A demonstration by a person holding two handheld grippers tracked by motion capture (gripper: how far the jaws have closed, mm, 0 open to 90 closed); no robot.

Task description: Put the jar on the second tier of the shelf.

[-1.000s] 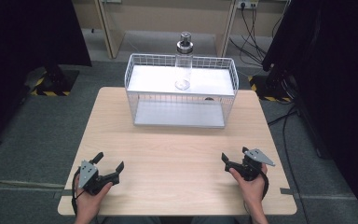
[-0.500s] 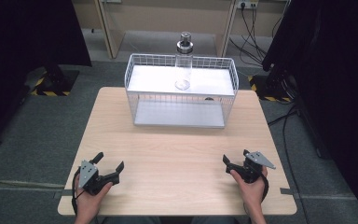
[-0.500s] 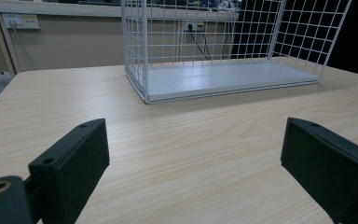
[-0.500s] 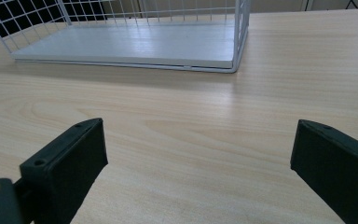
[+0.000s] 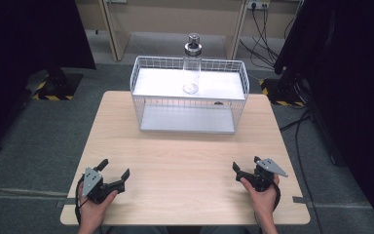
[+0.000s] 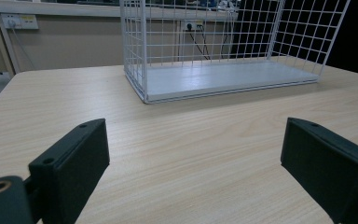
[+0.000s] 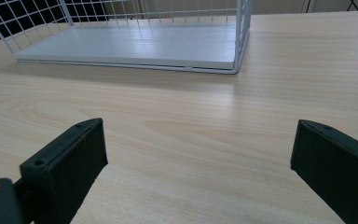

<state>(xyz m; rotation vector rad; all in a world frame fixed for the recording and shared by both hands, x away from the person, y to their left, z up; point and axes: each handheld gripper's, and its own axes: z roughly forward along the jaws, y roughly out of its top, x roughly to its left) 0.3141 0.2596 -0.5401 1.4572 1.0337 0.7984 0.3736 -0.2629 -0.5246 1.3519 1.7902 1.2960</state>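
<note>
High view: I look down from above onto the table.
Gripper views: low, facing the shared wire basket.

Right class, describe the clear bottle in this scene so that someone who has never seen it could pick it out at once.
Start at the light wooden table and find the white wire rack at its far edge. On the rack's upper shelf, near the back, stands a clear bottle with a metal cap, upright. It is the one see-through thing there, far from the two black grippers at the near edge.
</note>
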